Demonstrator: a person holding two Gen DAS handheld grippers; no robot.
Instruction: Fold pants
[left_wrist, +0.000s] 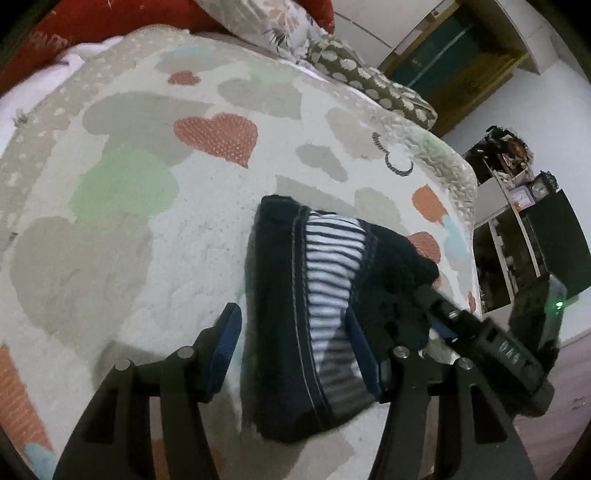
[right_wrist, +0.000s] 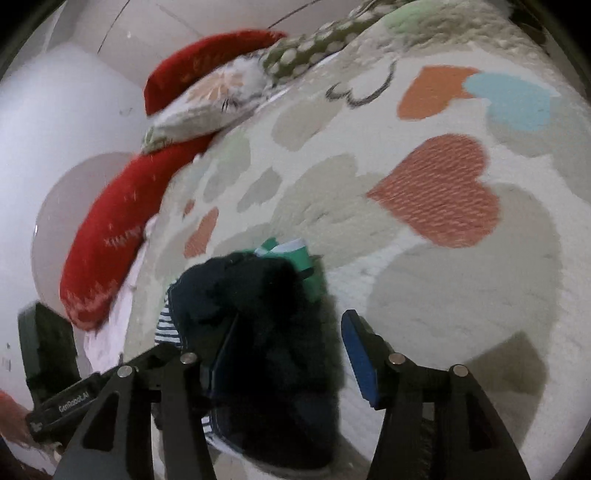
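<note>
On the left of the left wrist view, a bedspread (left_wrist: 147, 206) printed with hearts was seen, and further right a dark bundle of pants (left_wrist: 295, 314) with a striped inner panel was laid on it. The left gripper (left_wrist: 291, 350) was held with its fingers spread wide, the pants lying between the blue pads (left_wrist: 225, 347) without being pinched. At the far right the other gripper was seen touching the cloth.

In the right wrist view, red pillows (right_wrist: 110, 251) were lined along the left edge of the bed. The folded pants (right_wrist: 266, 332) were found at lower centre, a green and white tag (right_wrist: 303, 258) protruding. The right gripper (right_wrist: 291, 362) was likewise spread apart, nothing being clamped.
</note>
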